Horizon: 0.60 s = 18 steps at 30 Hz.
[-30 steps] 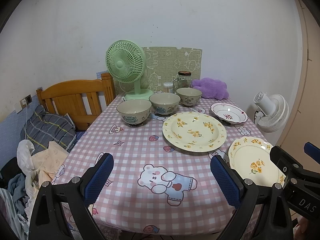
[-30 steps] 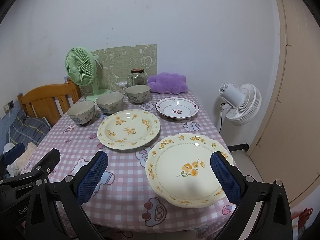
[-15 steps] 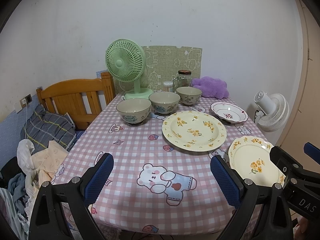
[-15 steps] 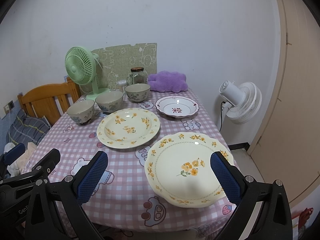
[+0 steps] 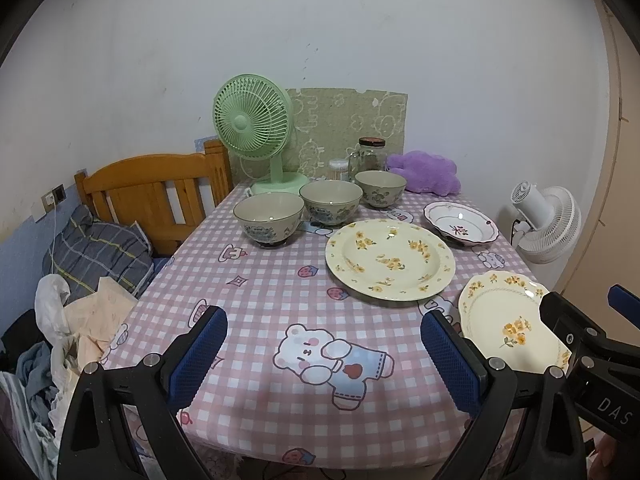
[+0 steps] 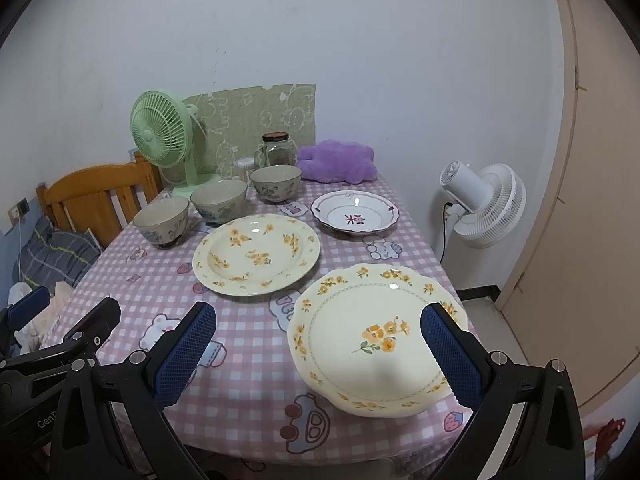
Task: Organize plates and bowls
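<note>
Both hand-held grippers, left (image 5: 322, 358) and right (image 6: 318, 354), jaws apart, empty, at bench (image 5: 256, 304) near edge; scalloped plate (image 6: 378, 338) at near-right corner likely first pick; bowls (image 5: 331, 202) lined toward far edge.

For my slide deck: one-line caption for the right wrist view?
Open right gripper above a scalloped plate, with two more plates and three bowls on the checked table.

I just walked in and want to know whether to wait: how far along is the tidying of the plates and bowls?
Barely started. Done: nothing is stacked; the three bowls stand apart in a row, and the three plates lie singly. In hand: nothing; the left gripper and right gripper are open, the right facing the nearest plate. Left: all the gathering.
</note>
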Each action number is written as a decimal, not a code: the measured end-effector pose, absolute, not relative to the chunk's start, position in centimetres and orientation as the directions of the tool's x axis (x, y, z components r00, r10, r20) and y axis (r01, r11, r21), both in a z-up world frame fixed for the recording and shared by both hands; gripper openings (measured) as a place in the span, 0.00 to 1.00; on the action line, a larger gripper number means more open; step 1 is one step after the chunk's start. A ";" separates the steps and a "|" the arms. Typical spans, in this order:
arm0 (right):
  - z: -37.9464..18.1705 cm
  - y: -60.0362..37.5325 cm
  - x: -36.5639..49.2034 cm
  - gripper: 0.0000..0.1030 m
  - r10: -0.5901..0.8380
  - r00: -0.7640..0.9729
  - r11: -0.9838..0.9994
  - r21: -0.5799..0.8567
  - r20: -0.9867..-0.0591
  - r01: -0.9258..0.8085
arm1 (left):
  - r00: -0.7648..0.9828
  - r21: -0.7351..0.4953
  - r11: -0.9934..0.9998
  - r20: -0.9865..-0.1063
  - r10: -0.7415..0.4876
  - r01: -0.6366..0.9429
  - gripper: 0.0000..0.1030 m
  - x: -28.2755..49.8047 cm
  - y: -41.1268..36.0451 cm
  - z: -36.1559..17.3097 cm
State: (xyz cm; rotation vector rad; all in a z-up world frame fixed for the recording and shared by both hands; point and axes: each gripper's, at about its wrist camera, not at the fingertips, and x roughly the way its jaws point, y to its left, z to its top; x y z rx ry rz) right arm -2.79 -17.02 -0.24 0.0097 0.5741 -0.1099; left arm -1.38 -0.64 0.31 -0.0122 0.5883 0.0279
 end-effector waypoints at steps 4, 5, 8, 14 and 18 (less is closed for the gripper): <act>-0.4 -17.0 -2.4 1.00 -0.099 0.834 0.994 -0.018 -0.542 0.107 | 0.835 0.000 1.000 -0.550 0.024 -0.029 0.95 -0.8 -0.3 0.3; -0.3 -16.9 -2.2 1.00 -0.099 0.834 0.994 -0.017 -0.542 0.108 | 0.835 0.002 1.000 -0.550 0.025 -0.029 0.95 -0.6 -0.2 0.3; -0.3 -16.2 -1.5 1.00 -0.106 0.833 0.993 -0.019 -0.542 0.113 | 0.833 0.004 1.000 -0.553 0.024 -0.026 0.95 0.2 0.4 0.4; 0.2 -15.3 0.2 1.00 -0.131 0.822 0.988 -0.005 -0.554 0.154 | 0.823 0.018 1.000 -0.567 -0.010 0.024 0.94 2.6 1.1 0.9; 0.1 -15.7 1.3 1.00 -0.146 0.800 0.981 0.020 -0.582 0.194 | 0.797 0.002 0.998 -0.602 -0.045 0.058 0.94 4.2 0.7 0.7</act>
